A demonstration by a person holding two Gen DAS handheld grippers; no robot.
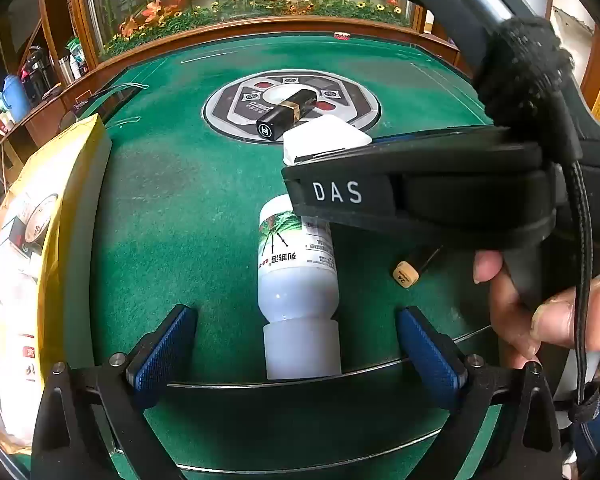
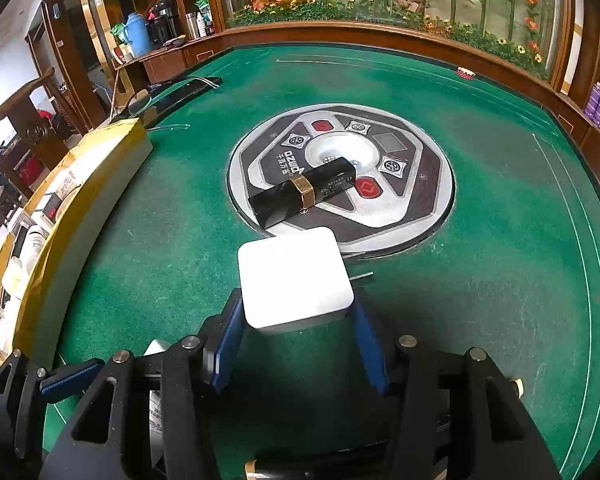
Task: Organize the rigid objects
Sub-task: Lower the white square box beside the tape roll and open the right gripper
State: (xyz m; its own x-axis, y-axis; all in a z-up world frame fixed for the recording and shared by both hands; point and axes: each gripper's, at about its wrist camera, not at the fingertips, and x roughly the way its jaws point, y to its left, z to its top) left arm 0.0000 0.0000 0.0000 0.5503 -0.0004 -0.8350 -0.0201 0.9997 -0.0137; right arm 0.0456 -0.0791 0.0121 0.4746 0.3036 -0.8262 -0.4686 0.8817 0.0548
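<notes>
My right gripper [image 2: 296, 316] is shut on a white square charger block [image 2: 294, 282], held above the green felt; the block also shows in the left wrist view [image 1: 324, 136] past the gripper body marked DAS. A black lipstick tube with a gold band [image 2: 306, 192] lies on the table's round centre panel [image 2: 420, 200], just beyond the block. My left gripper [image 1: 296, 344] is open, its blue pads either side of the cap of a white plastic bottle [image 1: 298, 276] lying on the felt. A small tan-ended stick marked 24 [image 1: 406, 274] lies to the bottle's right.
A yellow-edged open box [image 2: 80, 184] with several items inside stands along the left, also seen in the left wrist view [image 1: 52, 216]. The table has a wooden rim [image 2: 380, 36]; behind it are flowers and shelves with flasks. A small red-and-white piece [image 2: 466, 73] sits at the far edge.
</notes>
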